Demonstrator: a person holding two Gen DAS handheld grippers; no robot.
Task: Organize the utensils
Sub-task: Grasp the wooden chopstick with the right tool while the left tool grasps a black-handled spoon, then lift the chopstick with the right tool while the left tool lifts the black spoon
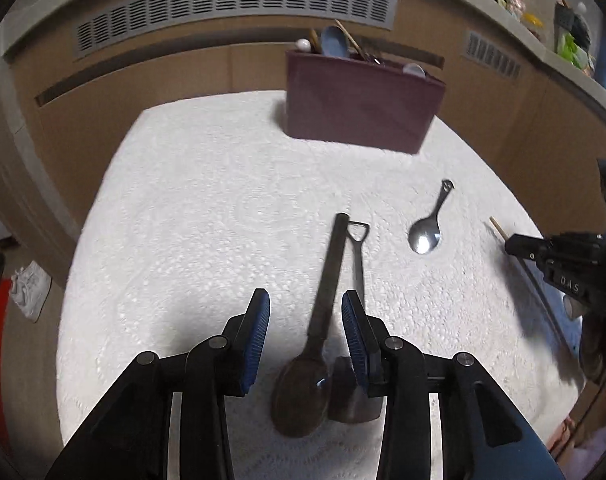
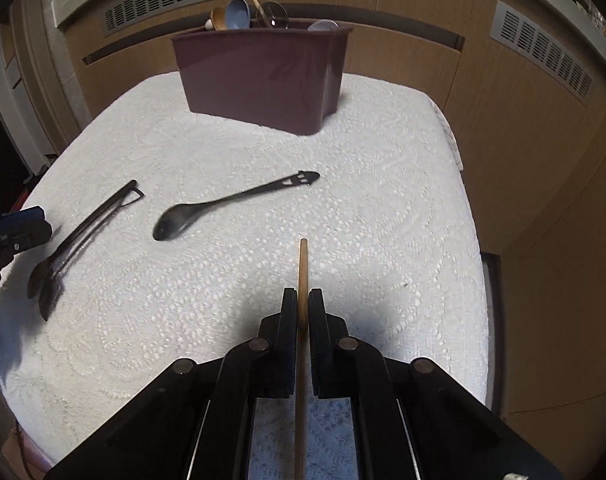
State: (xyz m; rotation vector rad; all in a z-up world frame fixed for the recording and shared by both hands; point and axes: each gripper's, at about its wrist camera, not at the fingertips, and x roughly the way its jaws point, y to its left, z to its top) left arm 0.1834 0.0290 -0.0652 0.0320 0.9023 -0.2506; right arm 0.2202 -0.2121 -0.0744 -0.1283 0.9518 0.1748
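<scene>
On white cloth (image 2: 223,320), chopstick (image 2: 303,268) pinched btwn right tongs (image 2: 302,304).

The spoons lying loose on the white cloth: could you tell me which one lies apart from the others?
The small shiny spoon with the cut-out handle lies alone; the dark long-handled spoon and the shovel-shaped spoon lie side by side.

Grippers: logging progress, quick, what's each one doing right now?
Left gripper: open, jaws straddling the dark spoon handle, not gripping it.
Right gripper: shut on the wooden chopstick.
</scene>
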